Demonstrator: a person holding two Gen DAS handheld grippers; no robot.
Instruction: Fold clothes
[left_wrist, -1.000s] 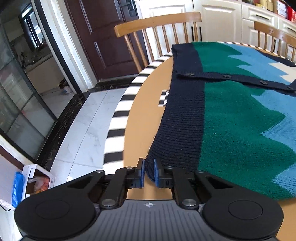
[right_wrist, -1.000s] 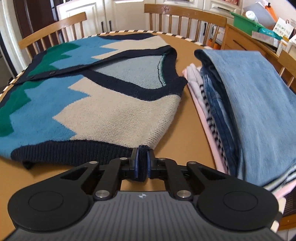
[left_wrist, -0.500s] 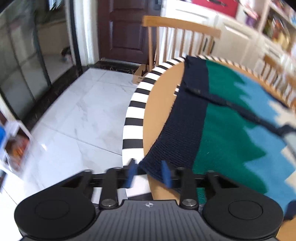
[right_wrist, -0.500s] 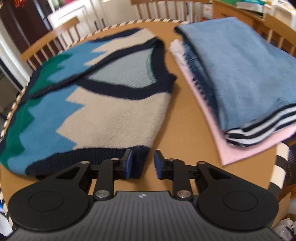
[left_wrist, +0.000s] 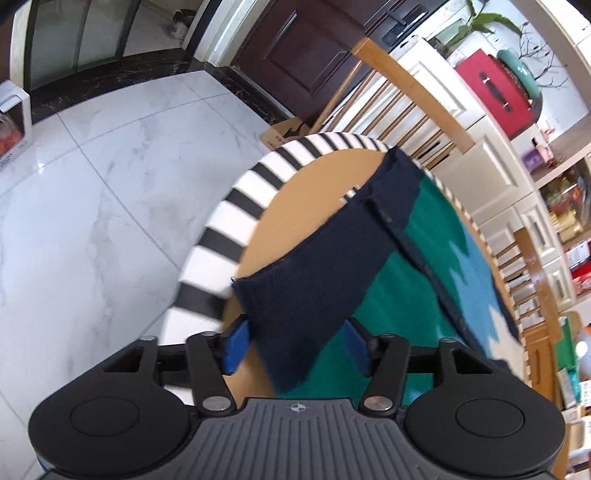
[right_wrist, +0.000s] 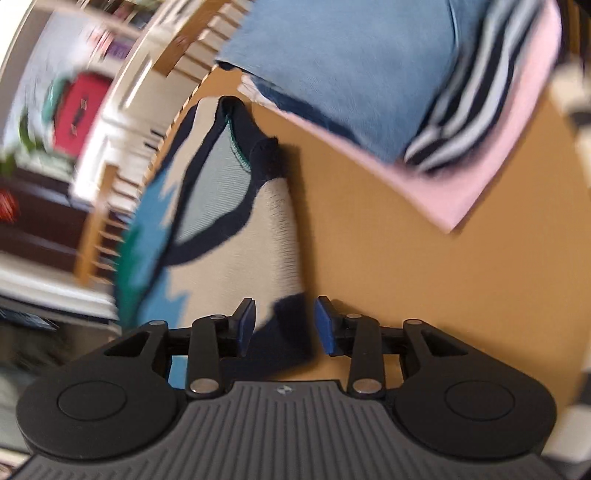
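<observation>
A knit cardigan (left_wrist: 402, 266) in navy, green, blue and cream lies flat on the round wooden table (left_wrist: 295, 206). In the left wrist view my left gripper (left_wrist: 297, 345) is open, its blue pads either side of the navy hem corner. In the right wrist view the cardigan (right_wrist: 229, 206) shows its V-neck and cream part. My right gripper (right_wrist: 284, 325) is open, with the navy corner lying between its pads. Neither gripper holds the cloth.
A stack of folded clothes (right_wrist: 369, 74), blue denim on top with striped and pink pieces below, sits on the table's right side. The table has a black-and-white striped rim (left_wrist: 236, 221). Wooden chairs (left_wrist: 402, 88) stand around it, above a white tiled floor (left_wrist: 92, 192).
Both grippers were shut on the cardigan's near corners; both have opened and let go. Both have also lifted and tilted, so the views have swung.
</observation>
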